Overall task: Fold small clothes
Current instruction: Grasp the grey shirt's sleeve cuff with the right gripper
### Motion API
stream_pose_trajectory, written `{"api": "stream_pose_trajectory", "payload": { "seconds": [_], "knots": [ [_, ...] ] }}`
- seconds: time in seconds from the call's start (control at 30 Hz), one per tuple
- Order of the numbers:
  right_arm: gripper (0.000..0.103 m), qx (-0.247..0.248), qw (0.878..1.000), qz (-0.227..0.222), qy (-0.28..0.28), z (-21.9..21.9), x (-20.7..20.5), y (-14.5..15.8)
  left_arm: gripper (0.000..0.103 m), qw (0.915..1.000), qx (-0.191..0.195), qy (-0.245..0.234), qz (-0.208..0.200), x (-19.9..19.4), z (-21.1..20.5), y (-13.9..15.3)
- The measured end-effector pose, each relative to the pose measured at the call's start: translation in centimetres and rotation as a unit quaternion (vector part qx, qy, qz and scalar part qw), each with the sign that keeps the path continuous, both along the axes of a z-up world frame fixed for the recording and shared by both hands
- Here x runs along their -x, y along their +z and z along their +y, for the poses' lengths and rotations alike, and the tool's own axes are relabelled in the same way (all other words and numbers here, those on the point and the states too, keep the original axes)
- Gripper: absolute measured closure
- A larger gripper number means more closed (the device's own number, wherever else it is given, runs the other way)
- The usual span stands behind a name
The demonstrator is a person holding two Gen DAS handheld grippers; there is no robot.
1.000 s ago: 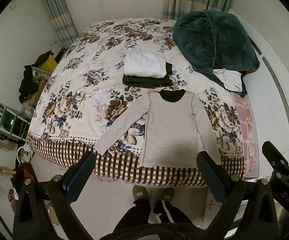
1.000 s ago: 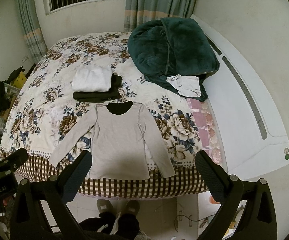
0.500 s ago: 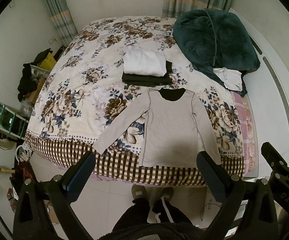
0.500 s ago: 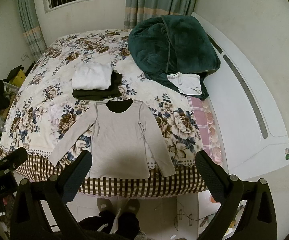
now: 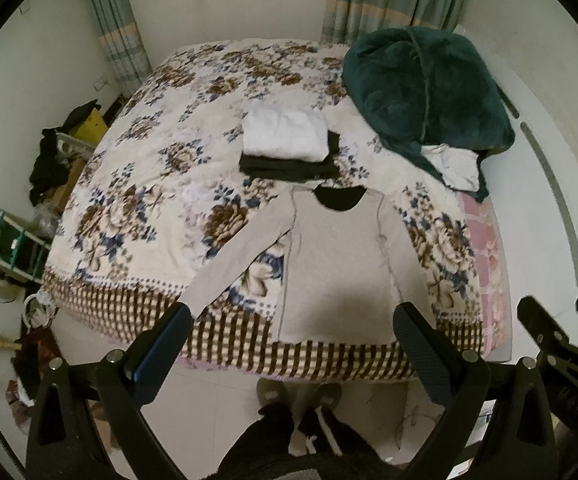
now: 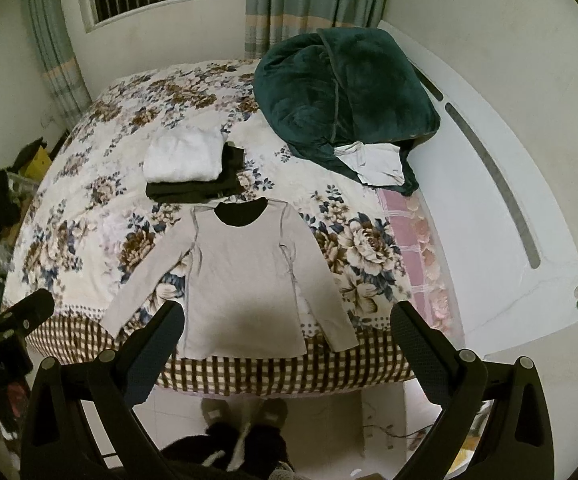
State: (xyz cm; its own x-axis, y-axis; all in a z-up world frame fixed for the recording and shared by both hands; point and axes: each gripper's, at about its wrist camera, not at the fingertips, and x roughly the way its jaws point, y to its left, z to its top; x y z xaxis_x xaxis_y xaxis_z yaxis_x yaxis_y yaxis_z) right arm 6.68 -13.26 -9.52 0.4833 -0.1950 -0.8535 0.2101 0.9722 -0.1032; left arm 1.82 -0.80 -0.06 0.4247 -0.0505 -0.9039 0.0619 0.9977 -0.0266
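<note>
Left wrist view has barely drifted: both grippers (image 5: 291,338) (image 6: 287,334) hang spread and empty, grey top (image 5: 337,268) flat, unfolded.

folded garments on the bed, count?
2, stacked behind the shirt's collar: white one on top, black one beneath. Green blanket may hide more.

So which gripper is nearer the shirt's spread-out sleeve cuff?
Left. The left gripper hangs off the bed's foot with one of its fingers just below that cuff. The right gripper sits further toward the shirt's other sleeve.
</note>
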Motion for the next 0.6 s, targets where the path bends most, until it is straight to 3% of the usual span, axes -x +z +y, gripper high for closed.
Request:
{"api": "stream_pose_trajectory", "payload": {
  "seconds": [0.17, 0.27, 0.37, 0.6],
  "knots": [
    [0.0, -0.031, 0.999, 0.0, -0.041, -1.8, -0.7, -2.5, 0.0, 0.9995, 0.031, 0.001, 0.005, -2.6, 1.0, -2.2],
    [0.0, -0.045, 0.995, 0.01, -0.084, -4.0, -1.5, -5.6, 0.0, 0.9994, 0.034, -0.001, -0.002, -4.4, 1.1, -4.2],
    [0.0, -0.046, 0.989, 0.037, -0.138, -7.1, -2.5, -10.6, 0.0, 0.9994, 0.032, -0.011, 0.003, -6.4, 0.8, -7.0],
    [0.0, -0.09, 0.954, 0.13, -0.255, -16.3, -3.0, -27.2, 0.0, 0.9952, 0.037, -0.026, 0.087, -11.3, -2.3, -17.8]
  ]
}}
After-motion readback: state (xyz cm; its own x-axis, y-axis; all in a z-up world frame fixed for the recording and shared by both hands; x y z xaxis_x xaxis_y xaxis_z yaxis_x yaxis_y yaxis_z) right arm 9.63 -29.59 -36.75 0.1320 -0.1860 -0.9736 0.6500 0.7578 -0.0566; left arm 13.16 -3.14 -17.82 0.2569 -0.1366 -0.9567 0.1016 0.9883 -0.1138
